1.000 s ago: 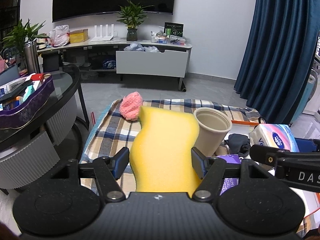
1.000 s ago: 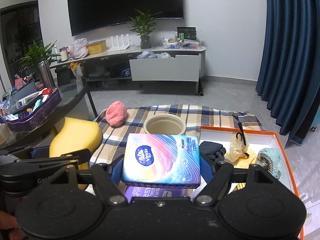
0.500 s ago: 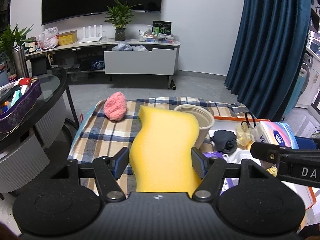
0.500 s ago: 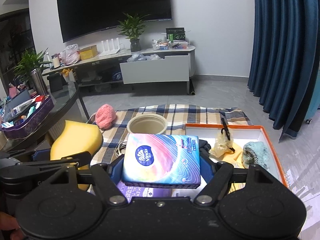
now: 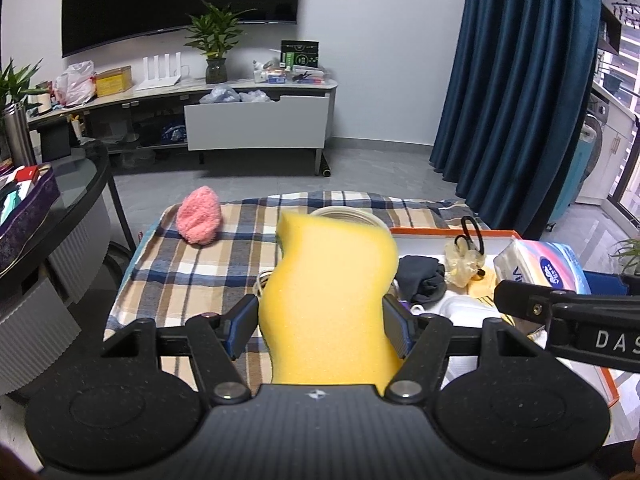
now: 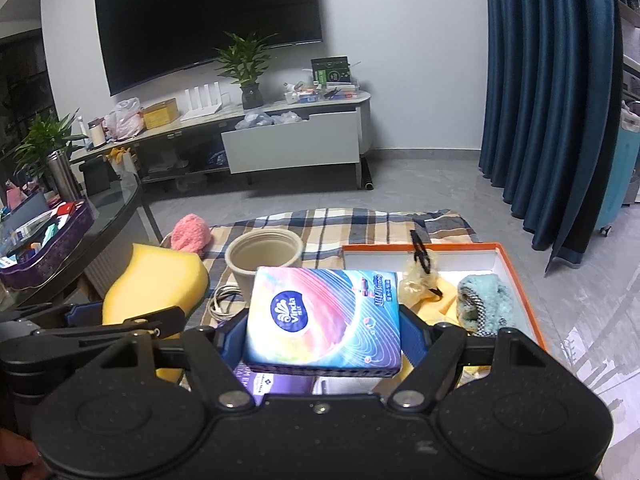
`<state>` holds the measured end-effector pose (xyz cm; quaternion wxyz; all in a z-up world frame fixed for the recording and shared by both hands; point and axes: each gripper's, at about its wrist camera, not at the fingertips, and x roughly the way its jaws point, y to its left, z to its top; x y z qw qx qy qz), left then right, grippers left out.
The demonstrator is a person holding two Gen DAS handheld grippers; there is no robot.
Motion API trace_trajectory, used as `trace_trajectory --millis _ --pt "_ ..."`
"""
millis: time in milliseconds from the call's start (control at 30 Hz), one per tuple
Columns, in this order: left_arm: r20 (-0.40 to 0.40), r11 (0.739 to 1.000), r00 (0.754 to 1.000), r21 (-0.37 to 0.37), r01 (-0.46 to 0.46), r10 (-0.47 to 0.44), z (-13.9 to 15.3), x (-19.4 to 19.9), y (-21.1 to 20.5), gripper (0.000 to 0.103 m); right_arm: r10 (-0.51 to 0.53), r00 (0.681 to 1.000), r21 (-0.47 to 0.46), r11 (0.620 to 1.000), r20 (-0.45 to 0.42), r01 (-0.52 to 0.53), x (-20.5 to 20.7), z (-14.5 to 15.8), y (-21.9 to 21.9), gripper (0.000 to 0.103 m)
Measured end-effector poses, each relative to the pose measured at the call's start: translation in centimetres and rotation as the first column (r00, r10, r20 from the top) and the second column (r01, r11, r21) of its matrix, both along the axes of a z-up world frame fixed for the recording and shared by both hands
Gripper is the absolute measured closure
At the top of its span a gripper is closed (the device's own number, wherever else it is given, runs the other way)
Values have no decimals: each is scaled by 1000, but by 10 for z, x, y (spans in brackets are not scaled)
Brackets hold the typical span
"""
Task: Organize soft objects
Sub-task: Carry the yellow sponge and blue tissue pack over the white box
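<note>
Sponge [image 5: 332, 300], yellow and wavy-edged, sits clamped between the blue pads of the left tool [image 5: 326, 322], held in the air above the plaid cloth [image 5: 192, 276]; both pads press its sides. Seen from the right wrist, the same sponge [image 6: 156, 284] hangs left of the paper bowl [image 6: 264, 256]. The right tool [image 6: 322, 336] grips a Vinda tissue pack [image 6: 324, 320] with a pink and blue wrapper, its pads closed against the pack's two sides, and the pack is held above the near left edge of the orange-rimmed box [image 6: 520, 276]. From the left wrist that tissue pack [image 5: 540, 264] shows just right of the sponge, over the box [image 5: 452, 233].

Inside the box, beyond the tissue pack, lie a pale yellow scrunchie-like bundle with a black clip [image 6: 420, 276] and a teal fluffy item with a striped edge [image 6: 484, 304]; a dark grey folded cloth [image 5: 422, 280] lies at the box's left side, next to the sponge in that view. The paper bowl stands upright on the plaid cloth, just left of the box. A pink fluffy ball [image 6: 190, 234] rests on the far left part of the cloth, well apart from the box. A white cable [image 6: 224, 300] lies coiled on the cloth in front of the bowl. A purple package [image 6: 256, 380] shows beneath the tissue pack.
</note>
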<state>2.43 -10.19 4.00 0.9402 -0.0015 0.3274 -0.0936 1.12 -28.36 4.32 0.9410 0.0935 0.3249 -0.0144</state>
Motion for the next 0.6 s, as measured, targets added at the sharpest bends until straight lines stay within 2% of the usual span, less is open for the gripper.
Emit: trace_trajectory --millis 600 --pt "-2 996 996 1 88 -88 1 0 -35 35 -59 998 3 998 5 59 -6 0 -32 14"
